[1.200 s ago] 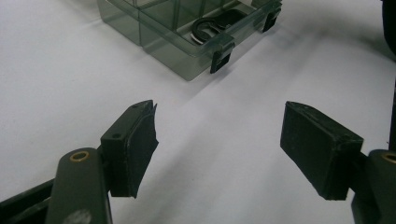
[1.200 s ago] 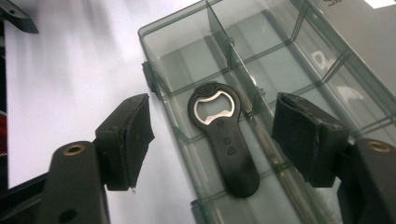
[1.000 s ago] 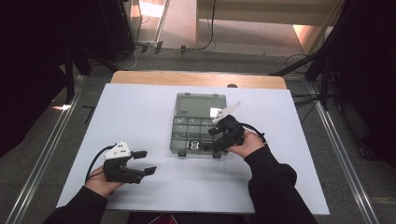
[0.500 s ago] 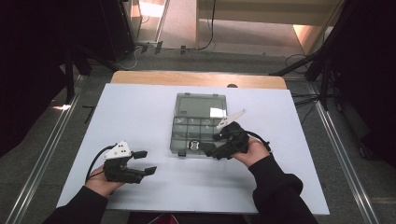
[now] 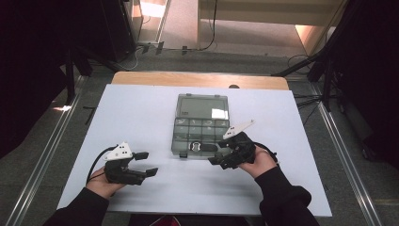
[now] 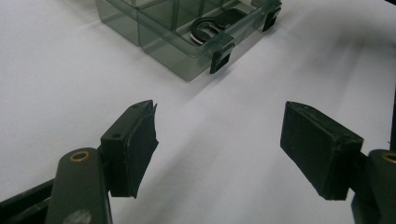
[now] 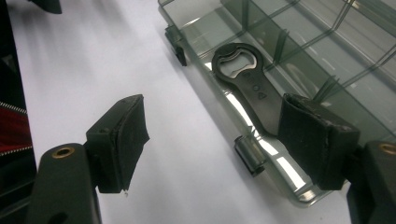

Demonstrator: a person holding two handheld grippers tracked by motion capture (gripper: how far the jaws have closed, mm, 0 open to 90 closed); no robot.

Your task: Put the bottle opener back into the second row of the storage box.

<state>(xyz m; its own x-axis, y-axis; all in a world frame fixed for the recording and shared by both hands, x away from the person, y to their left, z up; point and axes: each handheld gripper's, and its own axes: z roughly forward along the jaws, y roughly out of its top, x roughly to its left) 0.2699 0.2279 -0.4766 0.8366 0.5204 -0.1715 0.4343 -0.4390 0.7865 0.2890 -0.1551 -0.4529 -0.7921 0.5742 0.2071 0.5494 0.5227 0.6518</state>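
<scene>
At the near right corner of the clear organiser box (image 5: 200,123), the right gripper (image 7: 215,140) hovers, jaws apart, nearer than the idle, open-jawed left gripper (image 5: 143,165) to the bottle opener (image 7: 247,86), whose handle runs toward its right jaw.

— What do you have on your arms?

— You're in dark sleeves (image 5: 282,200), long ones, at the bottom of the high view.

— And your tools?

— Your left gripper (image 5: 143,163) is black, with a grey three-cornered plate (image 5: 118,152) on top and a black cable (image 5: 95,163) looping off it at lower left. Your right gripper (image 5: 217,154) is black too, with its own plate. Up close, the pads (image 6: 140,140) are matte black blocks, frayed at the edges, and each arm carries a brass-ringed hole (image 7: 63,151).
</scene>
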